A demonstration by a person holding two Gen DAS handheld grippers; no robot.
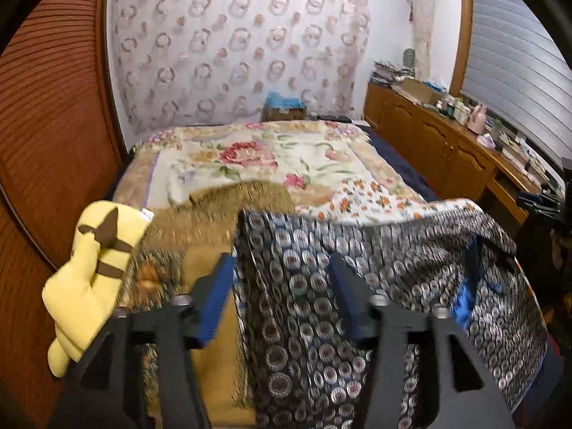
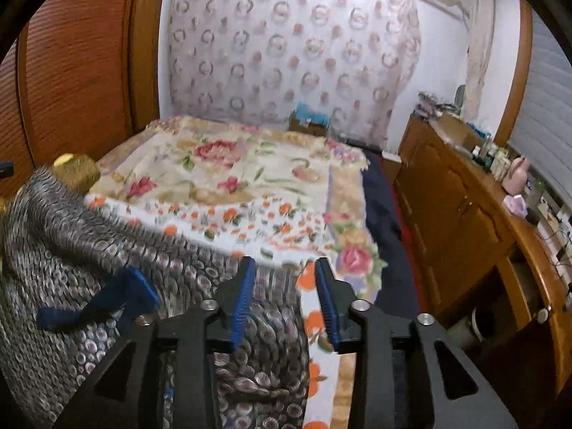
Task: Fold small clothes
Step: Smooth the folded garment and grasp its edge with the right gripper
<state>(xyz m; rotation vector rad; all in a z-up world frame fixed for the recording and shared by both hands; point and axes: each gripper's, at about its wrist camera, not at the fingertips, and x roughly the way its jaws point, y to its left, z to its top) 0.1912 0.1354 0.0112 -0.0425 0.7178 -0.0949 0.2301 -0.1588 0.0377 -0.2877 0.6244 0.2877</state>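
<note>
A dark garment with a silver circle print [image 1: 375, 268] lies spread on the near end of the bed; it also shows in the right wrist view [image 2: 89, 236]. My left gripper [image 1: 282, 268] is open, its blue pads either side of the garment's left edge, which bulges up between them. My right gripper [image 2: 286, 268] is open over the garment's right edge, where it meets an orange-flowered white cloth [image 2: 250, 214]. In the right wrist view the left gripper's blue finger [image 2: 139, 286] rests on the garment. In the left wrist view the right gripper's blue pad [image 1: 464, 300] shows at the garment's right.
A yellow plush toy [image 1: 93, 275] lies at the bed's left edge beside a wooden wardrobe [image 1: 53, 125]. A floral blanket [image 1: 250, 157] covers the bed. A wooden dresser [image 2: 464, 207] with clutter stands along the right. A mustard cloth [image 1: 211, 321] lies under the garment.
</note>
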